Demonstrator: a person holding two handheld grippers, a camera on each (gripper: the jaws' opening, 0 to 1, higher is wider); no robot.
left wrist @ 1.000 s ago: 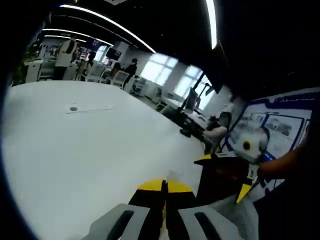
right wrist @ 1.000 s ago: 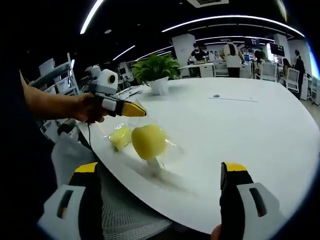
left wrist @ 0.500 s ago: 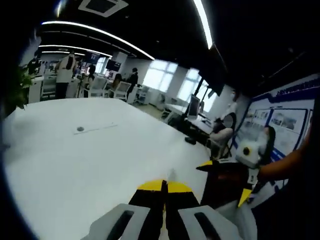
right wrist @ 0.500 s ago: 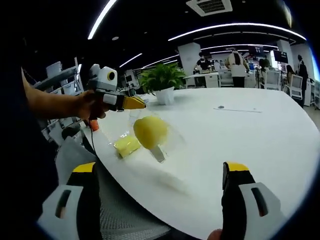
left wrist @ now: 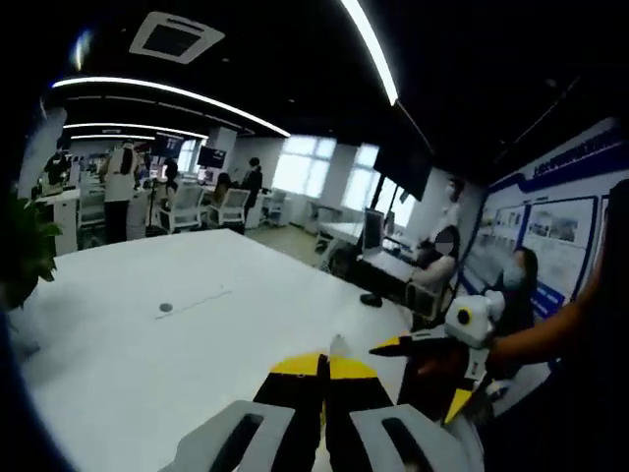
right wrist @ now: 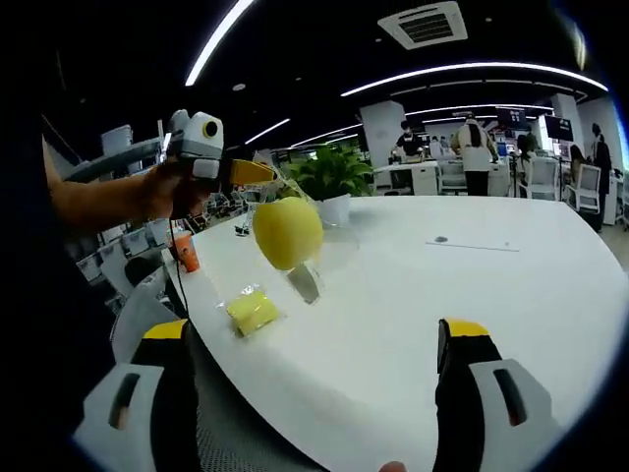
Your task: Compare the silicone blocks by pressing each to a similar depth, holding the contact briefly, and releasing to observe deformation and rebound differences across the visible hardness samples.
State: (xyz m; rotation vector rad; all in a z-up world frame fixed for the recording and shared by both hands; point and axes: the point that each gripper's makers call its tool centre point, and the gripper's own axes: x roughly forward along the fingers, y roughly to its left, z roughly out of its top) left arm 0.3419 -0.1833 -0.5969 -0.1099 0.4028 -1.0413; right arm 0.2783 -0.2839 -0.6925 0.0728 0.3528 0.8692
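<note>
Setting: open-plan office with strip ceiling lights, desks, chairs and people at the far side.
Surface: large white table, also seen in the left gripper view; a small round inset sits near its middle.
Left gripper: in a person's hand, raised above the table's near edge; yellow-tipped jaws pressed together, a clear wrapper corner pinched between them in the left gripper view.
Yellow silicone block: rounded, in clear plastic packaging, hanging off the table just below the left gripper's tips.
Second silicone block: flat, yellow-green, in clear wrap, lying on the table near its edge, below and left of the hanging one.
Right gripper: jaws spread wide, nothing between them; seen also from the left gripper view.
Potted plant: green, in a white pot, at the table's far edge.
Orange cup: beyond the table's left edge.
</note>
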